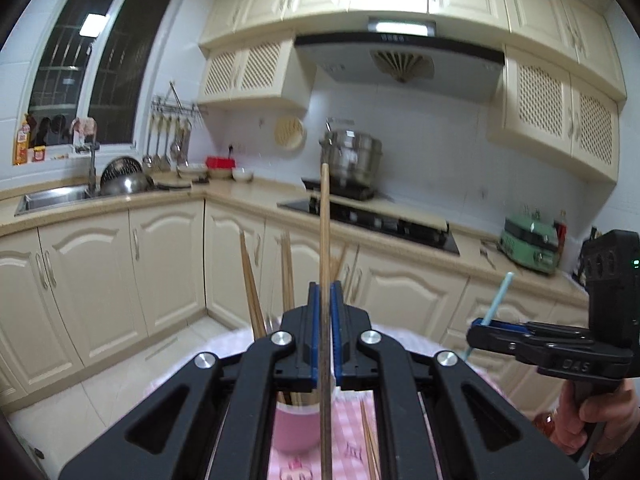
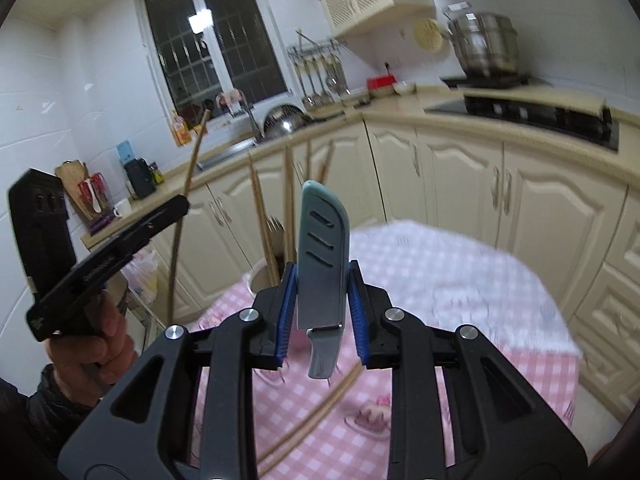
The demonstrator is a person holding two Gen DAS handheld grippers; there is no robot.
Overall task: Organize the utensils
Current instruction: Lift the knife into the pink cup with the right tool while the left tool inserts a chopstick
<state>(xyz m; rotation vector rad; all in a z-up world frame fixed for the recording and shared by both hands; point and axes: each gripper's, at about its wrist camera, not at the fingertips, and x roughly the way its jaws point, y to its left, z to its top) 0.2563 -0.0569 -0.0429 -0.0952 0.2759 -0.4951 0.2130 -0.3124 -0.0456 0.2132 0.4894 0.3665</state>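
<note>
Wooden and slim, 1 chopstick was clamped upright between the blue pads of the left gripper, its tip reaching up to the middle of the left wrist frame, in front of the stove. Behind the jaws, more chopsticks were seen standing in a pink cup, which rested on a pink checked tablecloth at the bottom of the frame. Further loose chopsticks were seen lying on that cloth in the lower centre of the right wrist frame. The right gripper was closed on a pale blue-grey utensil handle, held upright in the centre of its own frame, with a metal end hanging below the pads; what kind of utensil it was could not be told. In the left wrist view the same right gripper was seen at the right edge, held by a hand, with the pale blue handle sticking up from it. In the right wrist view the left gripper was seen at the left edge, gripped by the other hand, the chopstick slanting through it. Cream cabinets, a steel sink at the left and a steel pot on the stove filled the background.
</note>
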